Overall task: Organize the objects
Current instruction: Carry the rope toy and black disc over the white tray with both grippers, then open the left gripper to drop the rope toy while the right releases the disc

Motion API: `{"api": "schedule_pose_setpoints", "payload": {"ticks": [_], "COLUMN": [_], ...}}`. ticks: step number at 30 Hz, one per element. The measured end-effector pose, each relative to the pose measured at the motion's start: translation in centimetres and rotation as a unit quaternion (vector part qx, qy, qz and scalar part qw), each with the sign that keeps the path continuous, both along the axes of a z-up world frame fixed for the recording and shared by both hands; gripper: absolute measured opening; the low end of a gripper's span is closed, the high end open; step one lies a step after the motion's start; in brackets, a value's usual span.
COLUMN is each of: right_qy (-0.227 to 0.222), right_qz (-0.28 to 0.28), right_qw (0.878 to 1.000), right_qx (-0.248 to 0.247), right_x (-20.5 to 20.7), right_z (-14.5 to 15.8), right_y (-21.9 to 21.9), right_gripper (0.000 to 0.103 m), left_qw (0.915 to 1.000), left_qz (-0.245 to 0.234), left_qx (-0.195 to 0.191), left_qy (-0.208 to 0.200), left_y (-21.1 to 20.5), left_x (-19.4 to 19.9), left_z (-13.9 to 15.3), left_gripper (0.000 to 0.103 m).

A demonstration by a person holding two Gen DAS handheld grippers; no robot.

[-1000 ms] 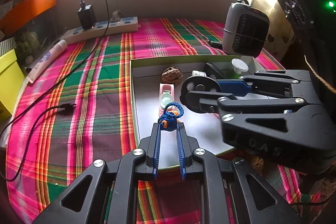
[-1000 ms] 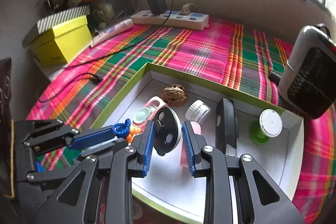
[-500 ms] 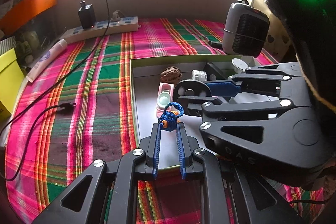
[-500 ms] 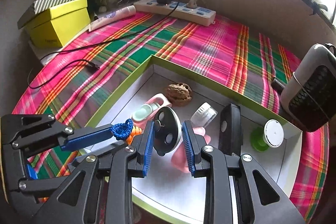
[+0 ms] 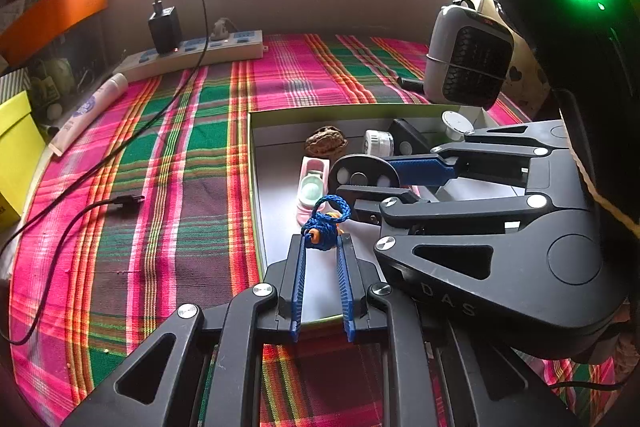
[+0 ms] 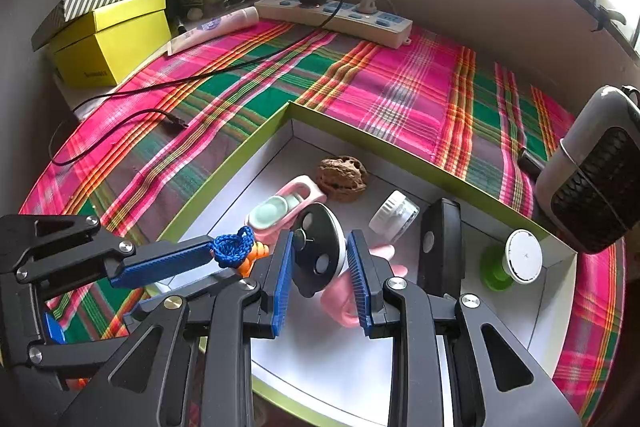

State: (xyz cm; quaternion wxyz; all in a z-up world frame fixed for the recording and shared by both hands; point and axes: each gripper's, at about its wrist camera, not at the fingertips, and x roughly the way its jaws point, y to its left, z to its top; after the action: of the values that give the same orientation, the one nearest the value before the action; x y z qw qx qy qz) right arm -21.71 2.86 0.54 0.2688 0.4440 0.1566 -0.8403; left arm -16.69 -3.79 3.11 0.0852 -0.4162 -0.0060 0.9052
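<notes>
Both grippers are hovering over the near-left part of the green-rimmed box (image 6: pixel 224 167), each carrying something. The left gripper (image 5: pixel 322 247) is pinching a blue braided cord loop (image 5: pixel 326 223) with orange beads right at its fingertips, jaws almost fully together on it. The right gripper (image 6: pixel 318 255) is clamping a black-and-white disc (image 6: pixel 318 251) edge-on between its blue pads, the disc's long axis running upright and slightly tilted.

Here is the relation that matters: the cord is hanging just inside the box's left wall, above bare white floor, with the pink-and-mint case (image 6: pixel 280 209) just beyond it toward the far wall. The disc is sitting further in, directly above a pink item (image 6: pixel 372 287) lying on the floor. The left gripper looks closer to a free spot, so a straight lowering should suit it; the right will likely need to shift sideways first.
</notes>
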Motion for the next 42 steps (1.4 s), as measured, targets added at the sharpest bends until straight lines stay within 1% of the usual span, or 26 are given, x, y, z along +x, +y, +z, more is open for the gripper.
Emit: {"api": "schedule_pose_setpoints", "payload": {"ticks": [5, 11, 21, 23, 25, 26, 31, 35, 42], "right_qy": [-0.002, -0.003, 0.002, 0.004, 0.005, 0.006, 0.009, 0.010, 0.014], "right_qz": [0.000, 0.001, 0.001, 0.000, -0.001, -0.003, -0.010, -0.015, -0.026], "right_qw": [1.000, 1.000, 1.000, 1.000, 1.000, 1.000, 0.999, 0.999, 0.999], "right_qx": [-0.003, -0.010, -0.013, -0.016, -0.019, -0.021, -0.029, -0.037, -0.046], "right_x": [-0.1, 0.0, 0.1, 0.1, 0.2, 0.2, 0.6, 0.8, 1.3], "right_z": [0.0, 0.3, 0.7, 0.8, 1.0, 1.1, 1.4, 1.8, 2.1], "right_y": [0.1, 0.0, -0.1, -0.1, 0.0, 0.1, 0.5, 0.7, 1.2], "right_gripper": [0.029, 0.029, 0.029, 0.030, 0.039, 0.040, 0.040, 0.040, 0.040], "left_qw": [1.0000, 1.0000, 1.0000, 1.0000, 1.0000, 1.0000, 1.0000, 1.0000, 0.9999], "left_qz": [0.000, -0.005, -0.005, -0.005, -0.007, -0.007, -0.006, 0.000, 0.006], "left_qx": [0.003, 0.005, 0.006, 0.004, 0.004, 0.004, 0.000, -0.002, -0.001], "left_qy": [-0.002, -0.004, -0.004, -0.002, -0.001, 0.000, 0.003, 0.007, 0.011], "left_y": [0.0, 0.2, 0.2, 0.3, 0.5, 0.5, 0.7, 0.5, 0.1], "left_x": [0.0, 0.3, 0.4, 0.5, 0.7, 0.8, 1.2, 1.7, 2.4], "left_z": [0.0, 0.1, 0.1, 0.1, 0.2, 0.3, 0.5, 0.8, 1.3], "left_gripper": [0.015, 0.019, 0.020, 0.022, 0.024, 0.024, 0.026, 0.031, 0.031]}}
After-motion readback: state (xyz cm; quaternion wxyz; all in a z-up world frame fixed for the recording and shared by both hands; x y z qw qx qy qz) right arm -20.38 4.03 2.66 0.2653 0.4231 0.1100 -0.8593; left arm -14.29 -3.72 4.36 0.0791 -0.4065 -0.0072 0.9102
